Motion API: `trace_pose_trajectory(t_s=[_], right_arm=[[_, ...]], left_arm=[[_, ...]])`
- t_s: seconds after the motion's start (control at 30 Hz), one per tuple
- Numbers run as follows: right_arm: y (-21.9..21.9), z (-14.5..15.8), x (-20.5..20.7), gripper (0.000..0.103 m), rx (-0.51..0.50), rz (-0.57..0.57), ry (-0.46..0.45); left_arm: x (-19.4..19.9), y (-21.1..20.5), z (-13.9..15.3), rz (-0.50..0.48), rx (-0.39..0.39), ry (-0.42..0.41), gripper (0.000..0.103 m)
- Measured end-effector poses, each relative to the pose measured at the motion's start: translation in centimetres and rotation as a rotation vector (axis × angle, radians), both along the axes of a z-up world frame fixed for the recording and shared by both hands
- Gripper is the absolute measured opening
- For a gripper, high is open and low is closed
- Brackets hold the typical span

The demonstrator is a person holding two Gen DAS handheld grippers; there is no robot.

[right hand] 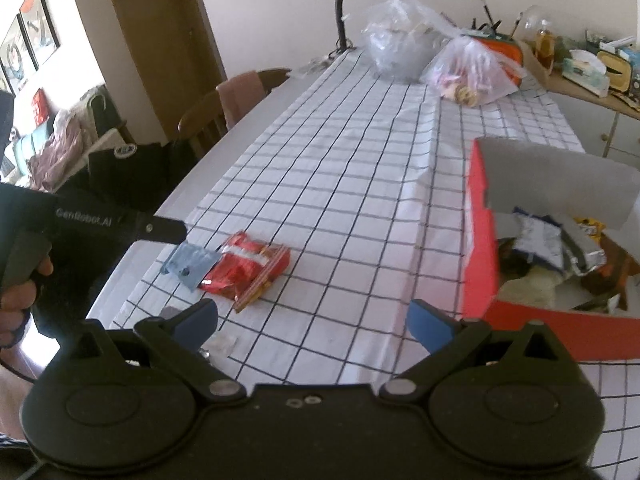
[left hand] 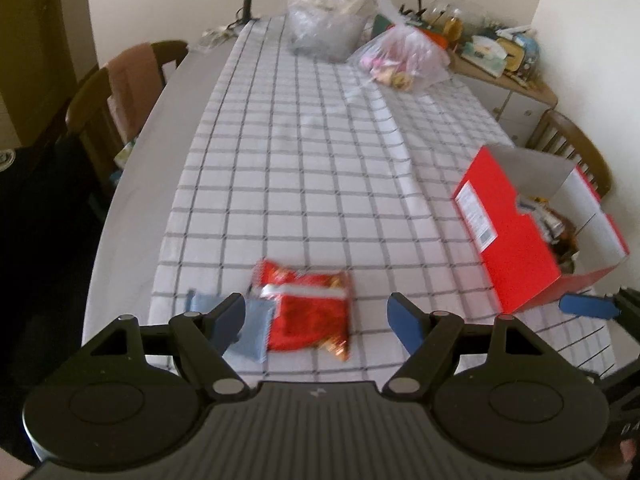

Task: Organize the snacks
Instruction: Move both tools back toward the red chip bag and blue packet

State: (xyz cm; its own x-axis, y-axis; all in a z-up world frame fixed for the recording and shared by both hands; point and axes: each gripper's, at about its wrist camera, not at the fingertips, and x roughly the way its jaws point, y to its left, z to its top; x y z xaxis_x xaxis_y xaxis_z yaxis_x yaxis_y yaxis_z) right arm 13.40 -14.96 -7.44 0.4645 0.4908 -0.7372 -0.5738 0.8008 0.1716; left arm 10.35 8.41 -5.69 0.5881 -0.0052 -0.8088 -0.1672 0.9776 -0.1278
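Between left tool [left hand: 316, 316] prongs, red snack packet [left hand: 310, 308]

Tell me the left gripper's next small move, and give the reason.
Probably ease the left gripper forward and down onto the red snack packet. Its jaws are open and empty, the packet lies loose on the checked cloth just ahead, and the red box already holds other snacks.
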Motion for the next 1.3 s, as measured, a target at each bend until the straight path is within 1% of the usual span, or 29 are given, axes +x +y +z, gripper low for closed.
trace_pose_trajectory(t_s=[0.17,0.23,0.27,0.3,0.4,0.47,0.63,0.67,0.73,0.9,0.97,1.03,1.1,1.17,1.3], right_arm=[[1.8,-1.1,0.4,0.100,-0.026,0.006,0.016],[2.4,-1.5,0.7,0.100,-0.035,0.010,0.025],[2.6,-1.7,0.8,0.100,-0.041,0.014,0.028],[2.9,-1.9,0.9,0.100,-0.047,0.017,0.030],[3.3,-2.3,1.4,0.099,-0.061,0.016,0.039],[3.6,-2.5,1.6,0.099,-0.068,0.015,0.041],[4.4,-2.9,3.0,0.099,-0.075,0.011,0.046],[4.6,-2.9,3.3,0.099,-0.073,0.013,0.043],[5.5,-3.0,3.9,0.099,-0.070,0.019,0.034],[8.8,-4.1,5.5,0.099,-0.077,0.039,0.043],[10.2,-4.6,6.0,0.099,-0.102,0.090,0.026],[11.8,-4.9,6.3,0.099,-0.143,0.188,-0.009],[13.1,-5.1,6.5,0.099,-0.181,0.317,-0.024],[14.3,-5.5,6.7,0.099,-0.223,0.424,-0.026],[16.2,-6.5,6.8,0.099,-0.259,0.571,-0.013]], left_arm=[[-1.5,1.7,-2.5,0.033,0.018,0.041,0.078],[-2.0,2.2,-3.6,0.037,0.029,0.061,0.078],[-2.2,2.4,-4.0,0.031,0.021,0.072,0.078],[-2.4,2.5,-4.4,0.016,0.012,0.077,0.078],[-2.9,1.8,-5.3,-0.042,0.035,0.082,0.078],[-3.1,1.4,-5.7,-0.067,0.024,0.091,0.078],[-4.0,-1.5,-6.8,-0.182,0.066,0.089,0.078],[-4.2,-1.9,-7.0,-0.190,0.071,0.090,0.078],[-4.5,-2.3,-7.5,-0.183,0.070,0.094,0.078],[-5.0,-2.1,-8.6,-0.109,0.047,0.102,0.078],[-5.0,-1.9,-9.1,-0.096,0.030,0.118,0.077],[-5.2,-1.9,-9.5,-0.092,0.017,0.130,0.077],[-5.4,-1.9,-9.7,-0.094,0.006,0.133,0.077],[-5.6,-2.1,-9.7,-0.090,0.002,0.130,0.077],[-5.8,-1.5,-9.9,-0.043,-0.021,0.135,0.076]])
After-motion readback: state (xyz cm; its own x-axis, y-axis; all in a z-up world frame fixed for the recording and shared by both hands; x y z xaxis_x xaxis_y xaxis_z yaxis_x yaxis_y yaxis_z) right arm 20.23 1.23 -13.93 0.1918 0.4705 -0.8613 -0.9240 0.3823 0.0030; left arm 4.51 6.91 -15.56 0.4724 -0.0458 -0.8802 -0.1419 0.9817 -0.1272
